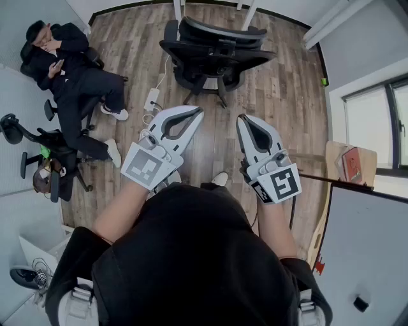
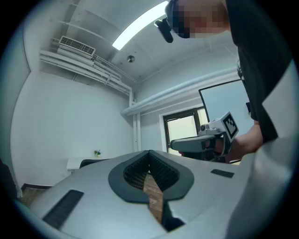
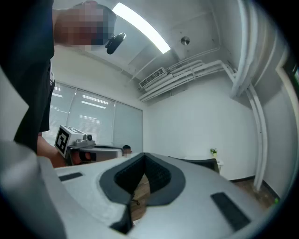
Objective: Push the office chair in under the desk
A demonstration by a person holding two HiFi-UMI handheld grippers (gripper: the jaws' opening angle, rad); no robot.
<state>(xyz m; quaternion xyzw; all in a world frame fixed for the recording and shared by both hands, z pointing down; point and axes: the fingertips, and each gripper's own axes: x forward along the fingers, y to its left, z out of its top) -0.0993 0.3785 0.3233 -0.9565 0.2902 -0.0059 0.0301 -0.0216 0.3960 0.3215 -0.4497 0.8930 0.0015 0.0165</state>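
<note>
The office chair looks matt black plastic; the floor is smooth, wood-grain planking.

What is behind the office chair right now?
White desk legs stand just beyond the office chair. The desktop is cut off in the head view, and the chair covers the floor between them.

- The room is reading as a small office.
- A black office chair is standing on a wood-plank floor, just beside white surface legs.
- A person is sitting back by the left wall.
- A power strip is lying on the floor.
- A ceiling strip light is glowing above plain white walls.
- An air-conditioning unit is hanging high on the wall.
</note>
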